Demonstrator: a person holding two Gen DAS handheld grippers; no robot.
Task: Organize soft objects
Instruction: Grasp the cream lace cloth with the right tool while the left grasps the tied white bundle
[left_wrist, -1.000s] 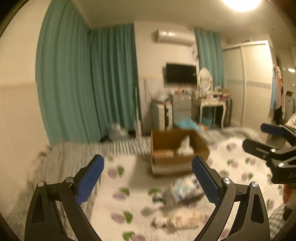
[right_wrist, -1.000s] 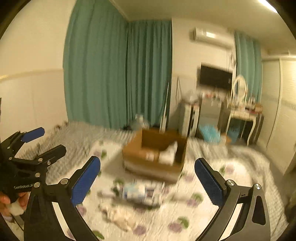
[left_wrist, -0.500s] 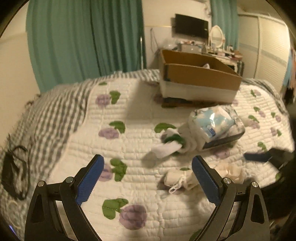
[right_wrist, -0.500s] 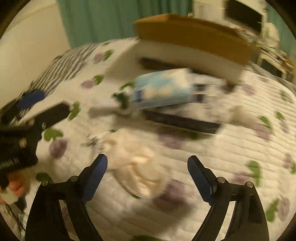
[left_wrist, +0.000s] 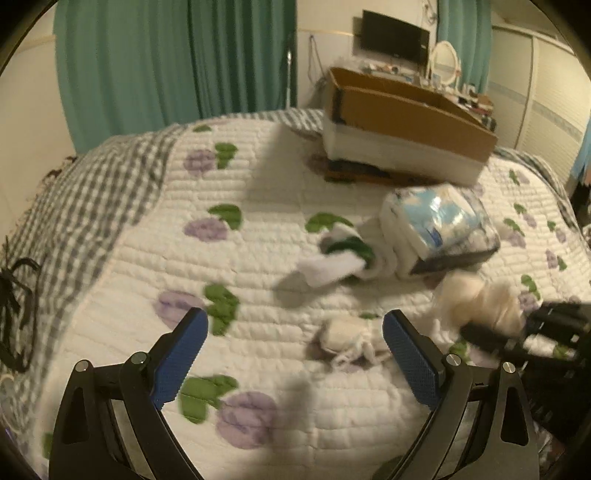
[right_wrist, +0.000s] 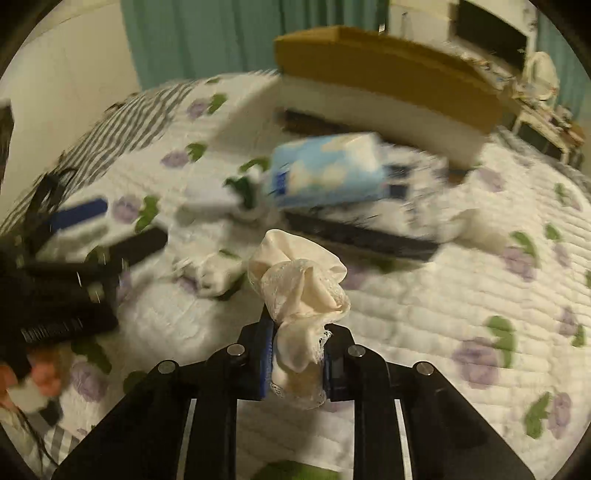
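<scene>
Since half a second ago, our right gripper (right_wrist: 295, 363) has closed on the cream lace cloth (right_wrist: 301, 291) that was lying between its open fingers, and now the cloth is lifted a little above the quilt (right_wrist: 424, 306). Our left gripper (left_wrist: 295, 354) has its blue pads wide apart and holds nothing; it hovers low over the quilt.

We see the cloth as a crumpled bunch of pale cream fabric with a lace edge. Its long axis runs forward along the fingers: the lower end is pinched between the blue pads and the bigger, puffy end points away from the camera.

Between the open fingers of the left gripper, a small white rolled bundle (left_wrist: 345, 334) with loose strings lies on the quilt. Farther on there is a white and green sock roll (left_wrist: 341, 258), which touches a blue and white plastic pack (left_wrist: 439, 230). Behind the pack stands a cardboard box (left_wrist: 402, 122) with a white lower band, open at the top. Another pale cloth piece (right_wrist: 469, 223) lies to the right of the pack, apart from it. In the right wrist view, the left gripper is a dark blurred shape at the left side. Teal curtains (left_wrist: 177, 62) hang behind the bed.
</scene>
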